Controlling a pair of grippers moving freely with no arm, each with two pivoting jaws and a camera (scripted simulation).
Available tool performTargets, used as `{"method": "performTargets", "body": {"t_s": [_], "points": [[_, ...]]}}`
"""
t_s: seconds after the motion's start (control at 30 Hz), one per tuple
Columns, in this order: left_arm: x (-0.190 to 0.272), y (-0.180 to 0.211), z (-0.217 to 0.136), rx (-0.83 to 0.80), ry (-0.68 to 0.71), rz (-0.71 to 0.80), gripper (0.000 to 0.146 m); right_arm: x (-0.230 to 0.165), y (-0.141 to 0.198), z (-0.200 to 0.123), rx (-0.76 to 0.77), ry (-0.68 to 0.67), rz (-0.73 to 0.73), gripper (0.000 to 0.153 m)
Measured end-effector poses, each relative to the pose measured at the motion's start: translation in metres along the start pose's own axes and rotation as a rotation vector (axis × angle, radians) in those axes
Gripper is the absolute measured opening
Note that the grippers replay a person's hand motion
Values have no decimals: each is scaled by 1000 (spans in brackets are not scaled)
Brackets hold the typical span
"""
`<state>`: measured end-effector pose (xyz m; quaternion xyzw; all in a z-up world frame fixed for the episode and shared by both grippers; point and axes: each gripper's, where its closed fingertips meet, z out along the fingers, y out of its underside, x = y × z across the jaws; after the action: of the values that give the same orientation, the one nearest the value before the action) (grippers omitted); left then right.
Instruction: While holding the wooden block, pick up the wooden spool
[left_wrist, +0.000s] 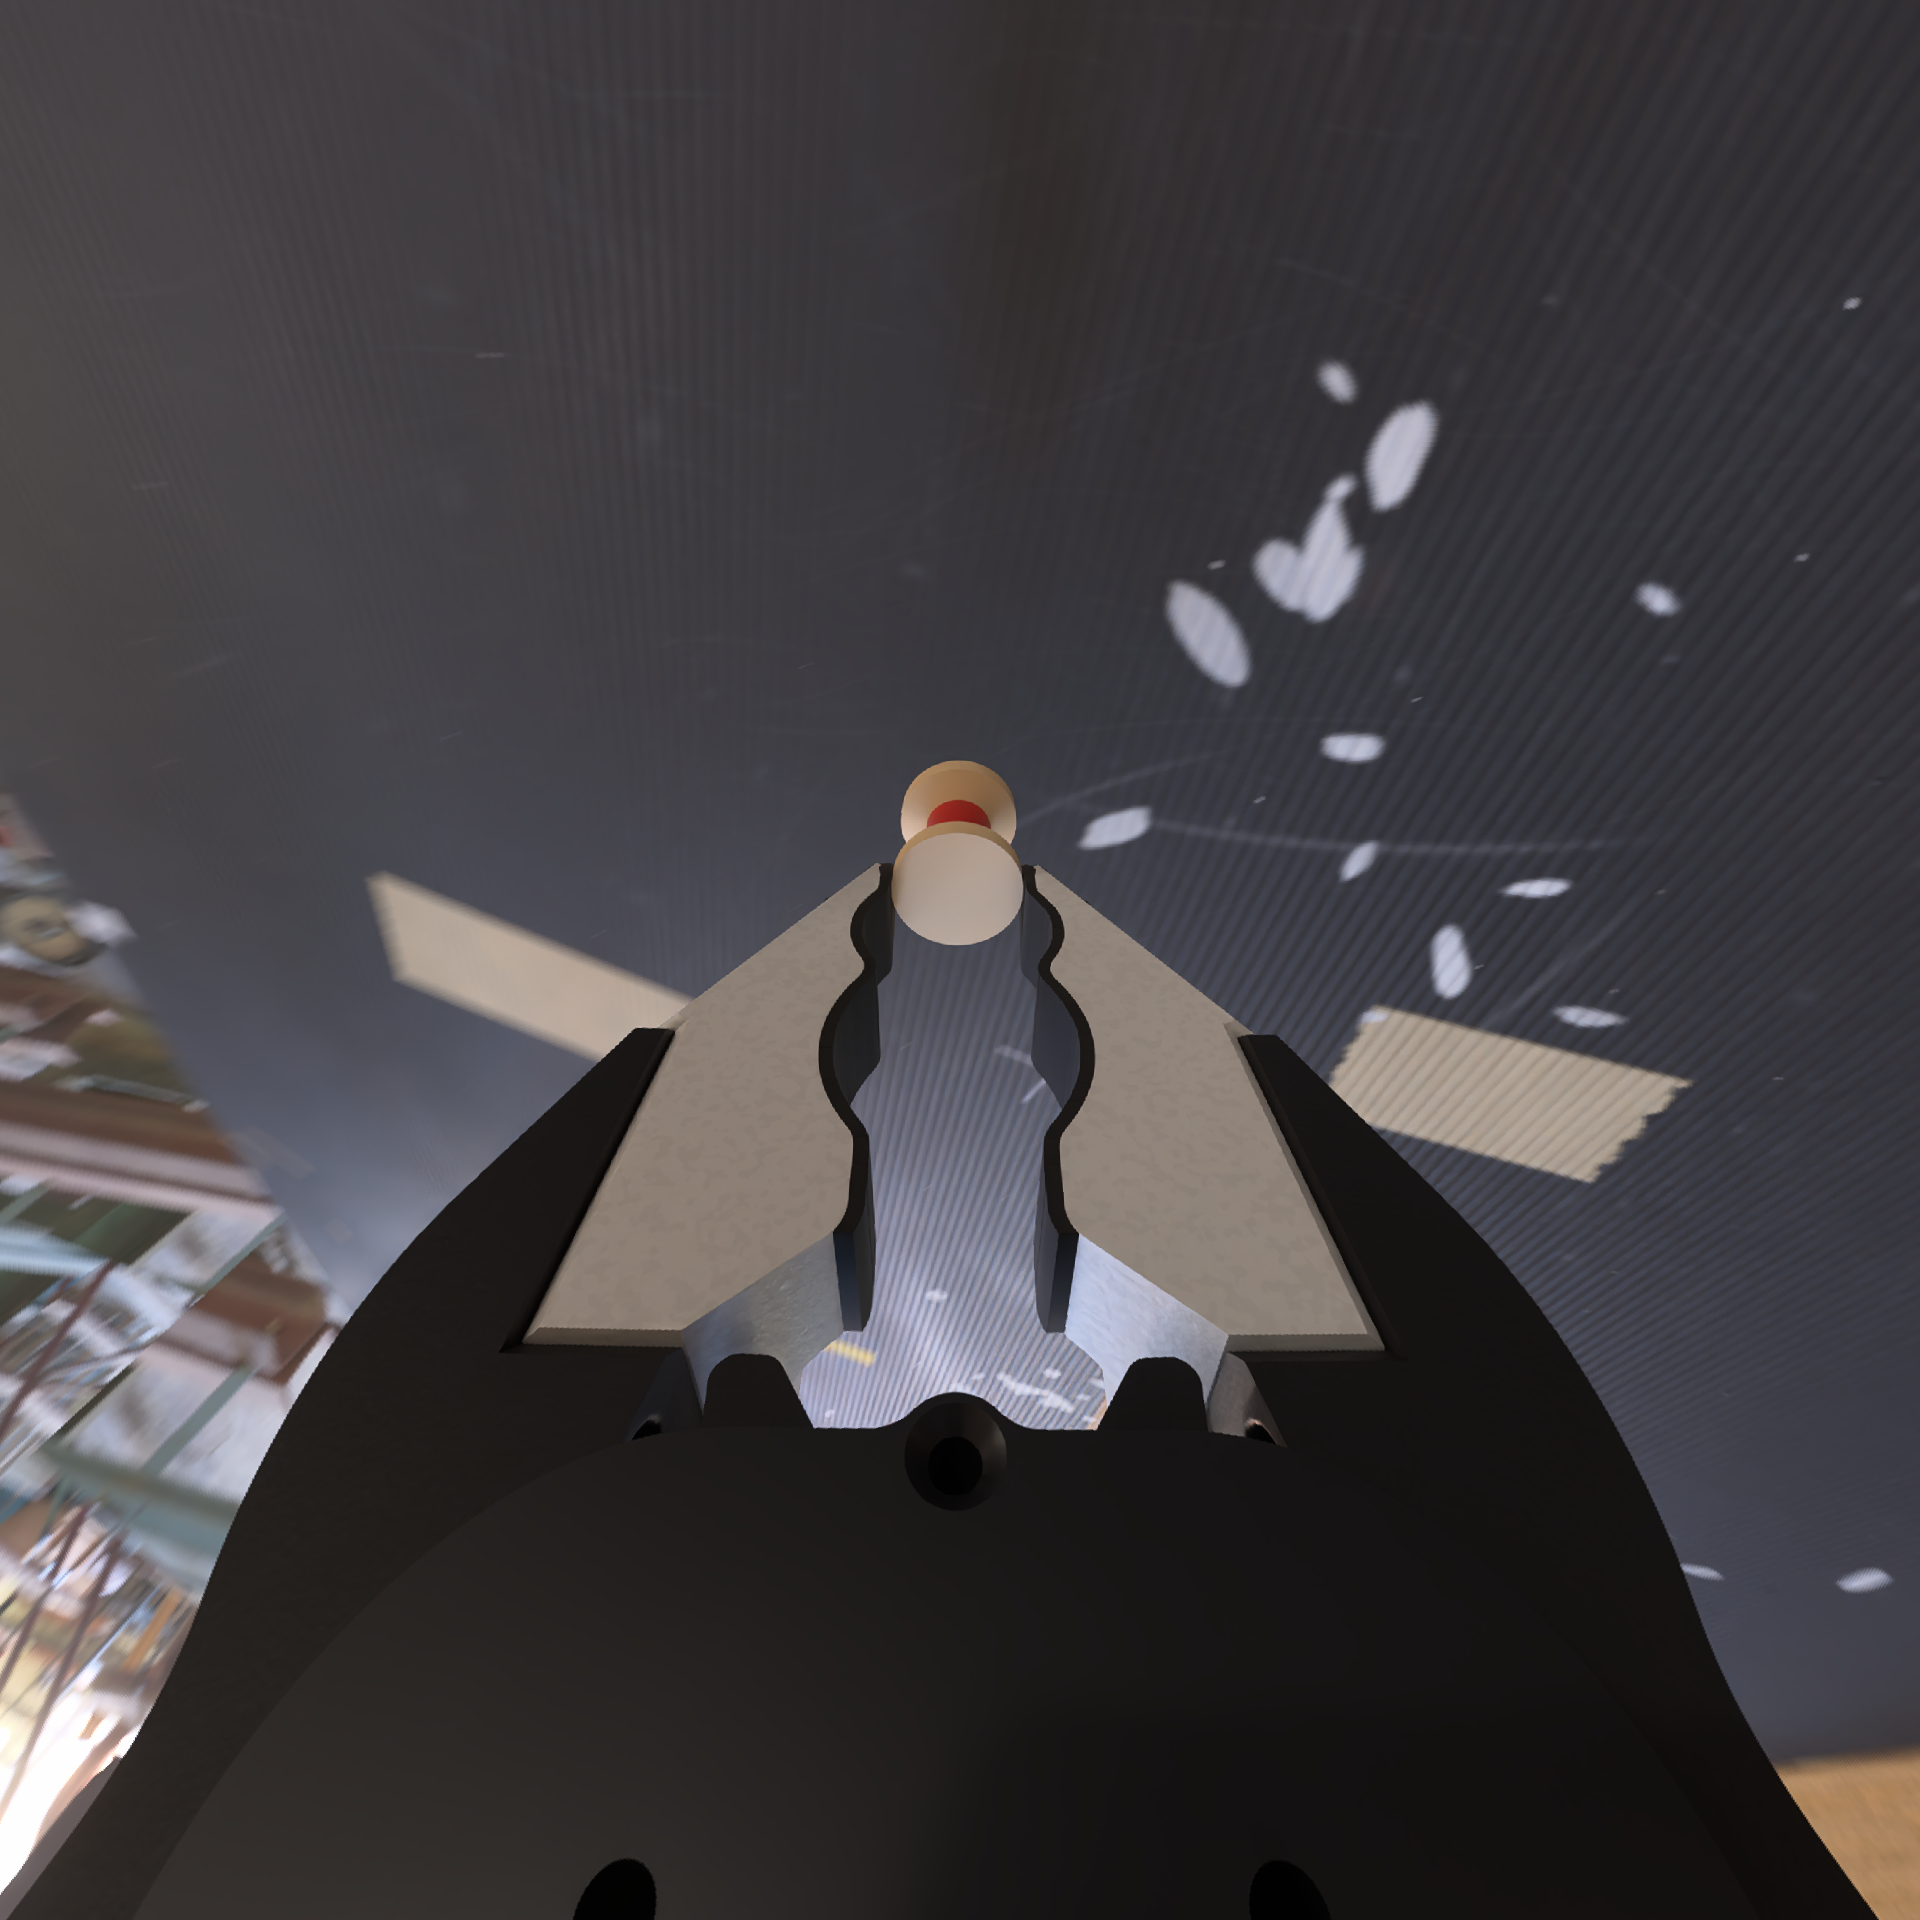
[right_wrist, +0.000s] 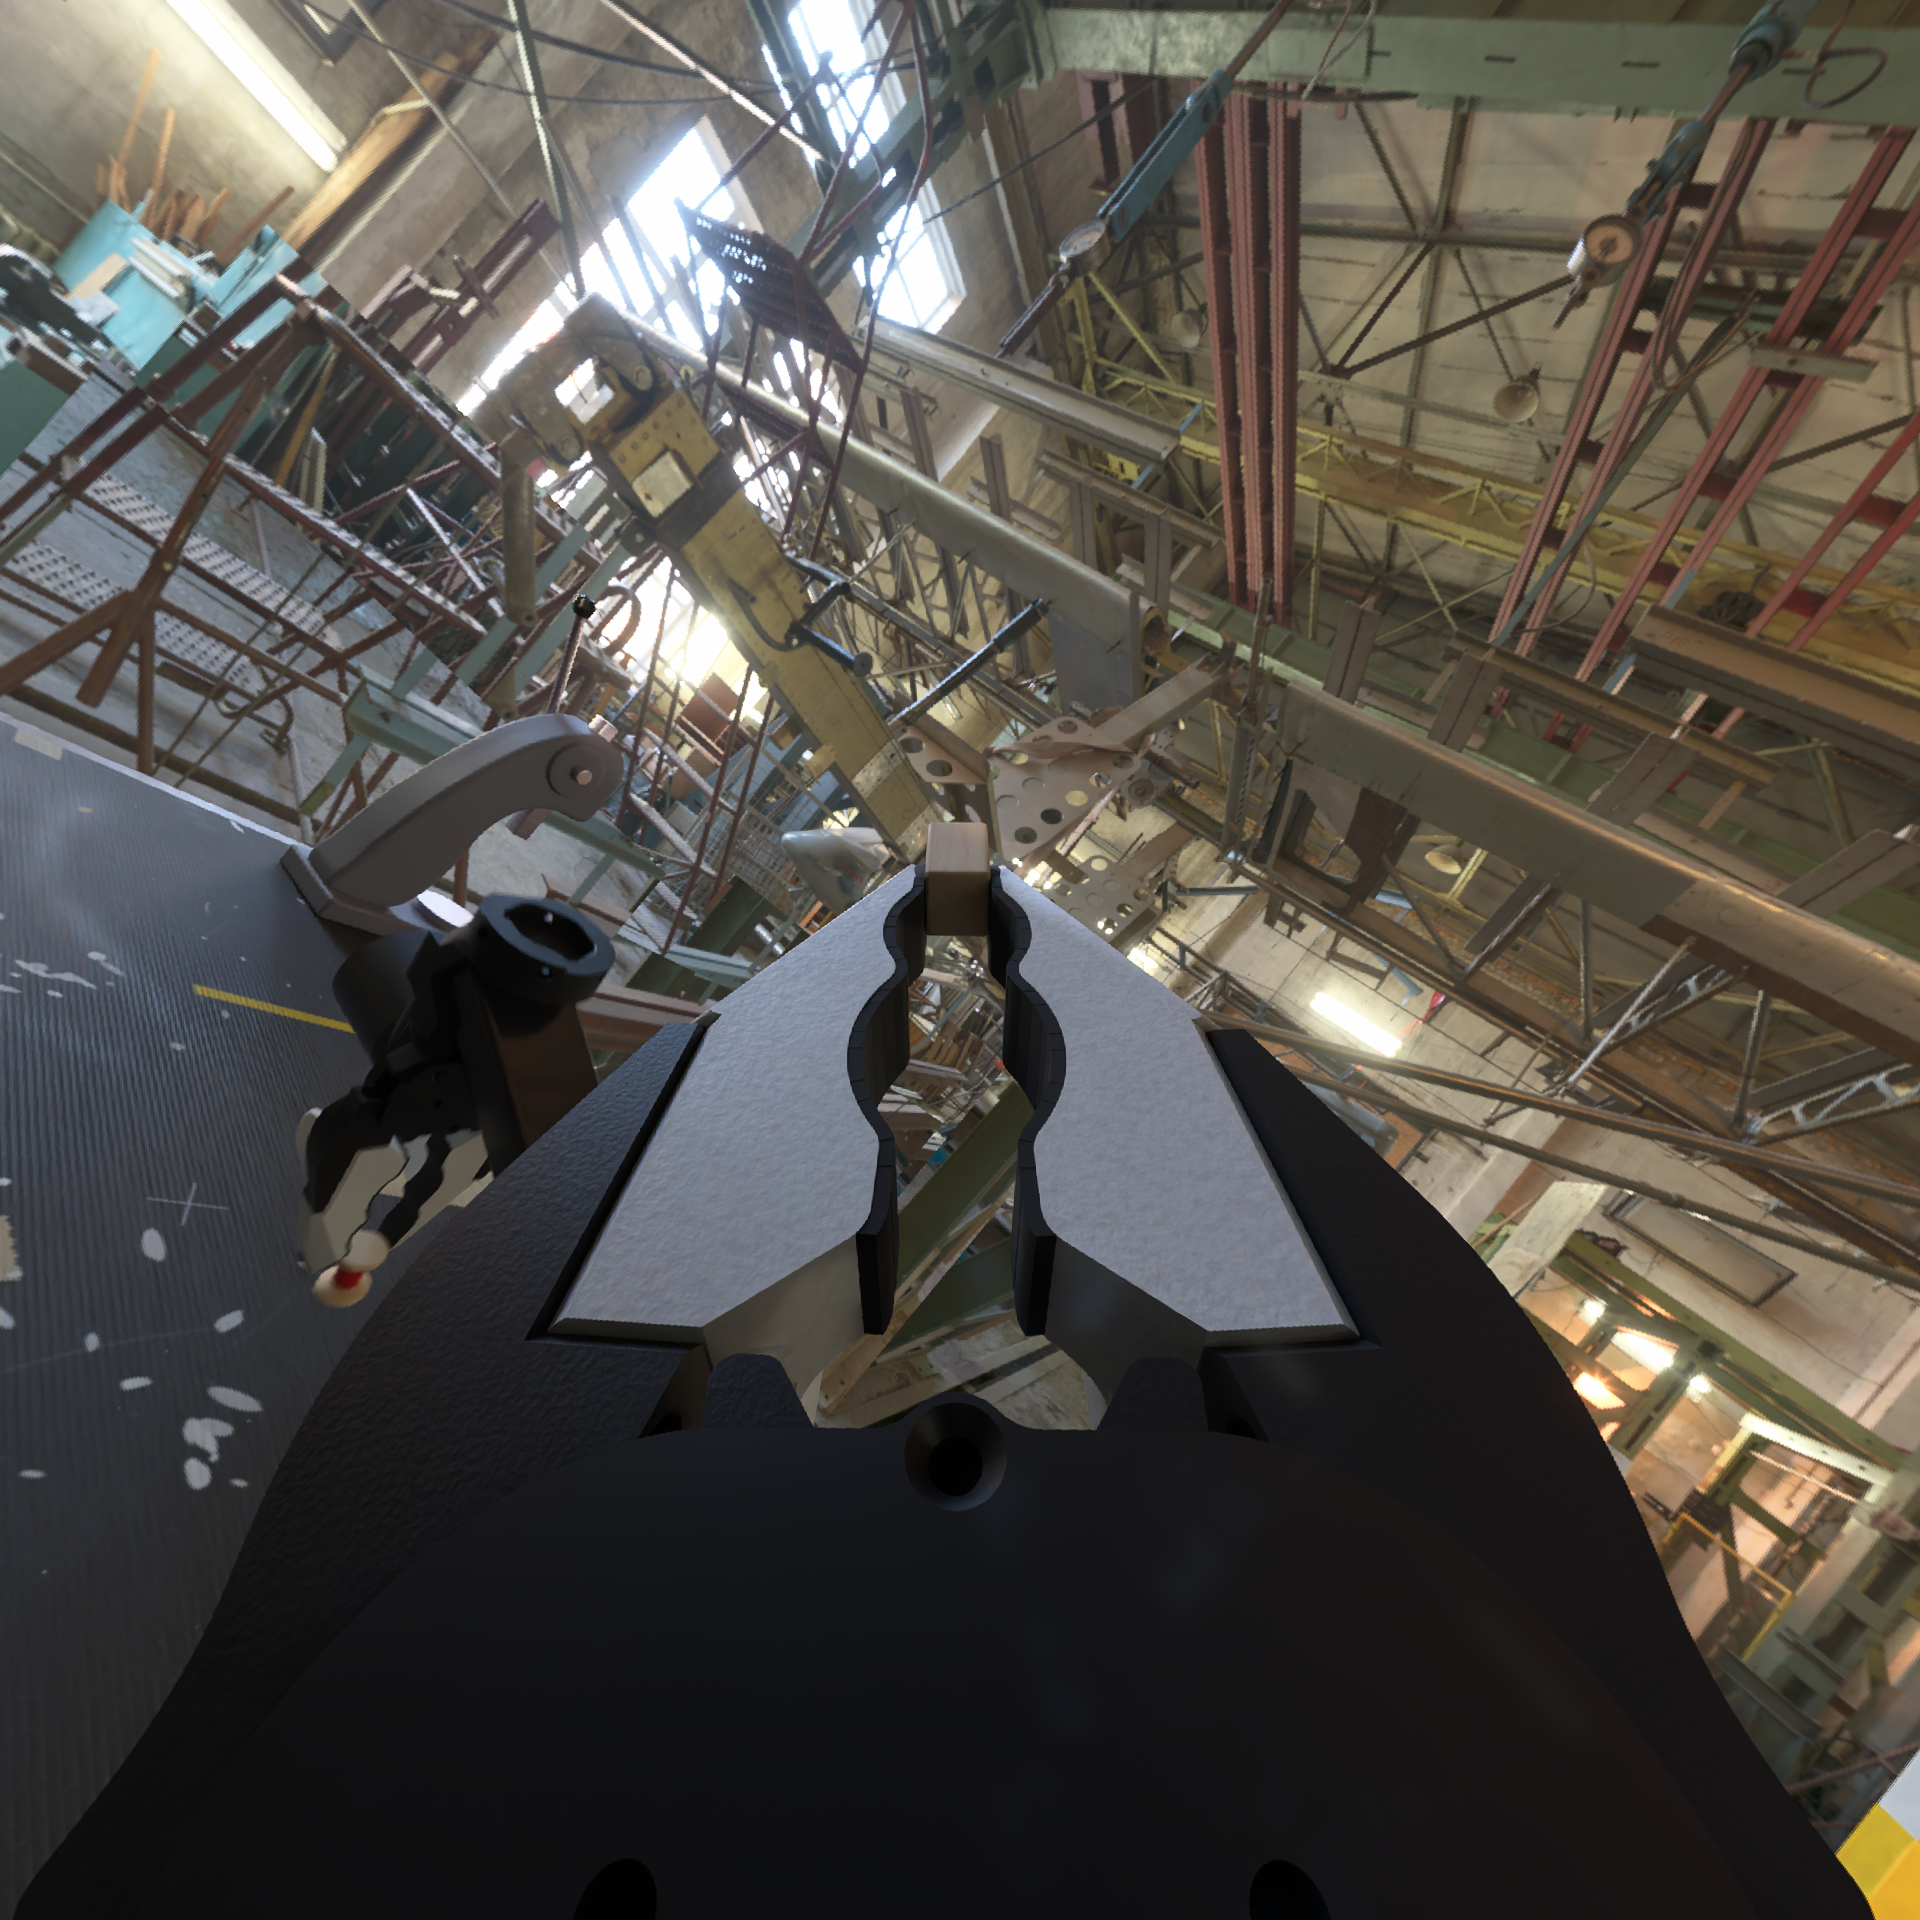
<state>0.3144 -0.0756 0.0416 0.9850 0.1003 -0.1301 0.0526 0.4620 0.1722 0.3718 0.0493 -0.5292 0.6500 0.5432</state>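
While the right tool (right_wrist: 956, 883) pinches the block (right_wrist: 956, 878) at its fingertips, the left tool (left_wrist: 956, 894) is clamped on the spool (left_wrist: 956, 857), also right at the tips

Left wrist view: spool sits between the two fingertips w/ its long axis running nearly straight away from the camera, along the fingers. Near flange shows as a pale round disc facing the lens; far flange peeks out above and behind it, w/ a bit of red core between. Fingertips touch the near flange on both sides. Behind it is the dark ribbed counter (left_wrist: 727, 416), flecked w/ white paint marks and two tan tape strips (left_wrist: 1496, 1091). Whether the spool is clear of the counter can't be told from this view

Right wrist view: left tool (right_wrist: 348, 1262) appears farther off at lower left, pointing down toward the counter (right_wrist: 125, 1091). Spool (right_wrist: 348, 1283) hangs at its tips, axis tilted, one flange toward the counter, red core visible. It looks close to the surface; contact or gap not clear. A grey curved bracket (right_wrist: 457, 800) stands at the counter edge just behind that tool

Block is small, pale wood, squarish, upright between the right tool's fingertips, top face sticking out past them. It's held up in the air, against the hall's beams and pipes, well apart from the spool
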Motion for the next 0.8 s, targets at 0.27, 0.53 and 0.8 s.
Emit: {"method": "performTargets", "body": {"t_s": [0.27, 0.53, 0.8], "points": [[-66, 14, -117, 113, -634, -98, 23, 4, -5, -4, 22, 14, 3, 10], [-11, 4, -129, 79, -1064, 108, 23, 2, -10, -5, 28, 12, -8, 10], [50, -9, -129, 186, -1154, 159, 23, 1, -12, -3, 40, 4, -2, 10]]}}
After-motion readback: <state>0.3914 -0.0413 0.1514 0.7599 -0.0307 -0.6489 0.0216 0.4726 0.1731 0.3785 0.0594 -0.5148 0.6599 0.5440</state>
